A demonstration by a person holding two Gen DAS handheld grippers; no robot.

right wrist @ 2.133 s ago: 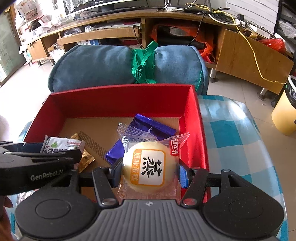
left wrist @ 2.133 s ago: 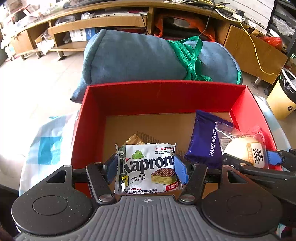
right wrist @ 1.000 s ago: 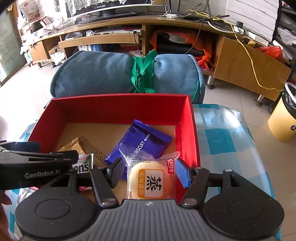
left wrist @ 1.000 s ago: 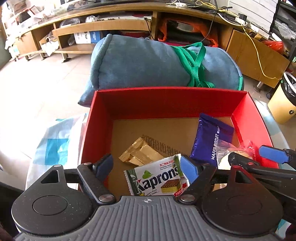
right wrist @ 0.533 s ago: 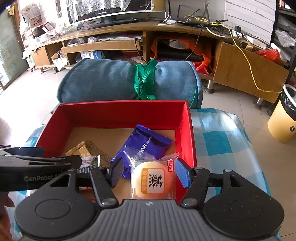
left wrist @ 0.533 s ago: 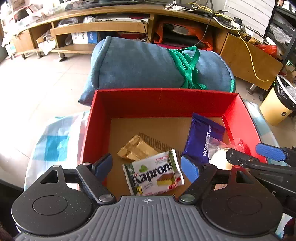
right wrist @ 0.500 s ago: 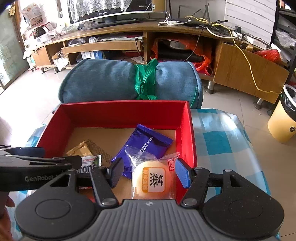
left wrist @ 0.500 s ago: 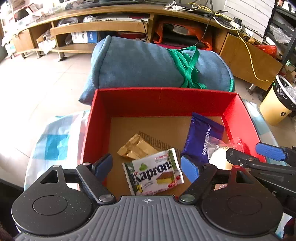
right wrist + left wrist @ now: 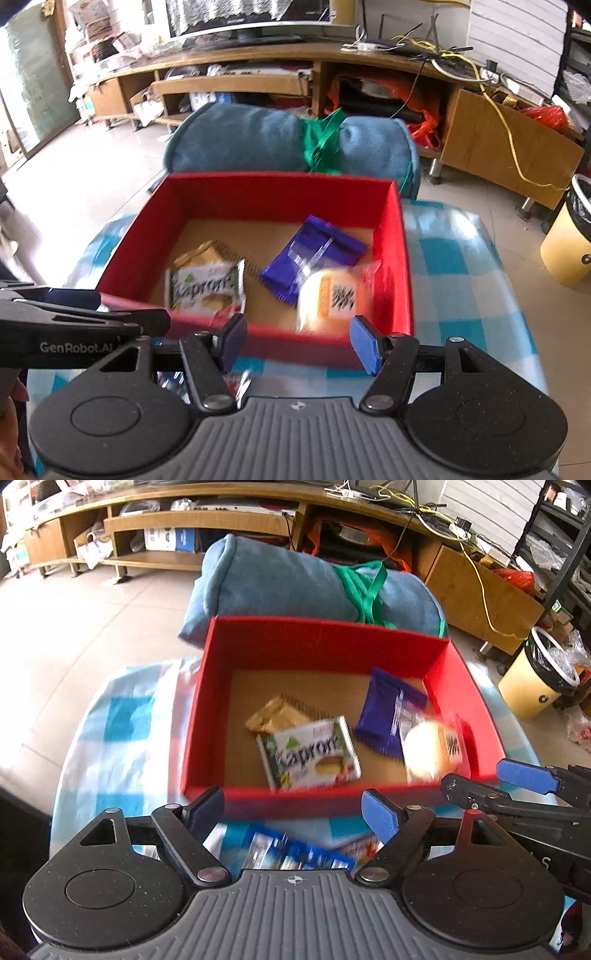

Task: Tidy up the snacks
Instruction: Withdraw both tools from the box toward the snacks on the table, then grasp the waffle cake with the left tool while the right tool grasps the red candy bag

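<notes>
A red box [image 9: 317, 631] [image 9: 402, 254] stands on the checked tablecloth. Inside lie a white-green Kapron wafer pack [image 9: 308, 753] [image 9: 205, 286], a gold packet [image 9: 275, 714] [image 9: 201, 254], a purple wafer biscuit pack [image 9: 384, 716] [image 9: 314, 245] and a round yellow cake in clear wrap [image 9: 430, 751] [image 9: 328, 295]. My left gripper [image 9: 293, 810] hangs open above the box's near wall, nothing between its fingers. My right gripper [image 9: 297, 341] is open too, just behind the near wall, clear of the cake. Blurred blue snack packs [image 9: 295, 851] lie on the cloth below the left gripper.
A rolled blue blanket [image 9: 306, 587] with a green strap lies beyond the box. Wooden shelving [image 9: 240, 85] runs along the back. A yellow bin [image 9: 539, 679] stands on the floor at right. The blue-and-white cloth [image 9: 450, 258] is bare right of the box.
Both grippers have pulled back and up from the box, leaving the Kapron pack and the cake lying inside. The box's near wall and packs on the cloth have come into view.
</notes>
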